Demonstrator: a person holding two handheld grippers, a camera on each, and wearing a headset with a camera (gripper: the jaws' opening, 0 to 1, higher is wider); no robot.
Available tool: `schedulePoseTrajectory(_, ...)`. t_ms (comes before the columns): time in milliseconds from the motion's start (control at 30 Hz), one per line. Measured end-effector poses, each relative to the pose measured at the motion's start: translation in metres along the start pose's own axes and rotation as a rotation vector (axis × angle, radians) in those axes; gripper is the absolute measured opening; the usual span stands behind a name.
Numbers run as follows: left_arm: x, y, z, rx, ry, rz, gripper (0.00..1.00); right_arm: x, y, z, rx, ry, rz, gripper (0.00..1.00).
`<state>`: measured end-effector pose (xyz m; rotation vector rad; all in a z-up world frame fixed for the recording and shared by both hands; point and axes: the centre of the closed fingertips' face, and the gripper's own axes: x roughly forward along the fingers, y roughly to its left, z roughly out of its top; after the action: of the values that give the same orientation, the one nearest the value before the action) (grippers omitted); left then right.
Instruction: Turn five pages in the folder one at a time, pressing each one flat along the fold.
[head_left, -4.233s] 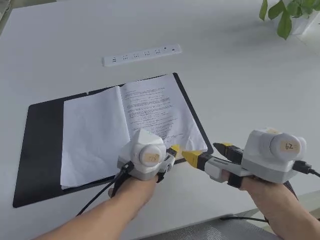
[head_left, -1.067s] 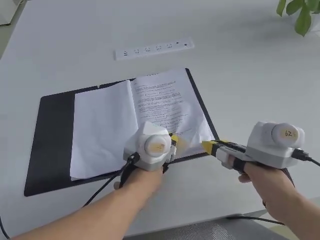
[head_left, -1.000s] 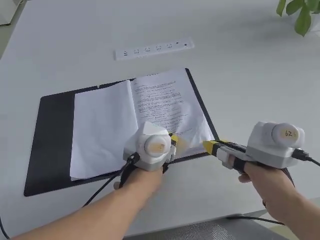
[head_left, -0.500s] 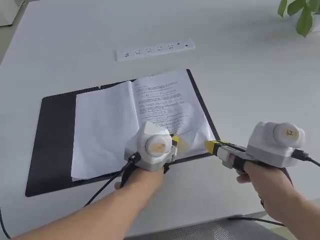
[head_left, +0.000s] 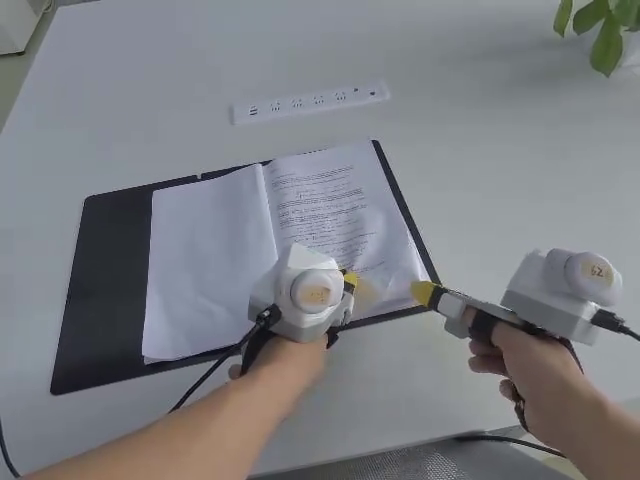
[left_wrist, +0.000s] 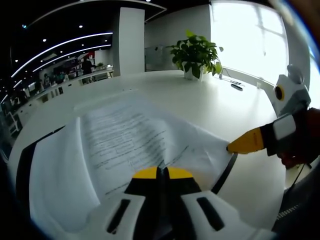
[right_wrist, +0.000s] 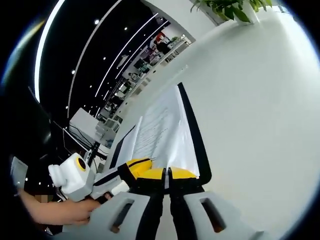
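A black folder (head_left: 105, 290) lies open on the white table, with a blank turned page (head_left: 205, 260) on its left and a printed page (head_left: 330, 200) on its right. My left gripper (head_left: 347, 285) is shut, its yellow tips (left_wrist: 161, 172) low over the bottom part of the printed page (left_wrist: 130, 140). My right gripper (head_left: 425, 292) is also shut, with its tip at the printed page's lower right corner by the folder's edge (right_wrist: 197, 145). From the left gripper view the right gripper (left_wrist: 240, 145) touches that corner. Whether any paper sits between its jaws cannot be told.
A white power strip (head_left: 310, 100) lies beyond the folder. A potted plant (head_left: 598, 30) stands at the far right. A black cable (head_left: 200, 385) trails from the left gripper toward the table's front edge. Bare table surrounds the folder.
My right hand has drifted slightly right and rolled, while its tip stays at the folder's lower right corner. The left gripper and the pages have not moved.
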<state>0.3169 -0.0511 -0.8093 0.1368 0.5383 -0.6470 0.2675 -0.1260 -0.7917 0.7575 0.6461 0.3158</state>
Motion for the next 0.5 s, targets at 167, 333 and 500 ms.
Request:
schedulePoseTrajectory(167, -0.0001, 0.0000, 0.0001, -0.010, 0.002, 0.000, 0.03, -0.0009, 0.0024, -0.0008, 0.125, -0.013, 0.027, 0.00)
schedulePoseTrajectory(333, 0.0004, -0.0001, 0.0004, -0.027, 0.002, -0.001, 0.03, -0.0020, 0.0042, 0.0019, 0.161, -0.031, 0.039, 0.00)
schedulePoseTrajectory(500, -0.0011, 0.0036, 0.0021, -0.076, 0.009, 0.001, 0.00, -0.0051, 0.0074, 0.0055, 0.168, -0.052, 0.044, 0.00)
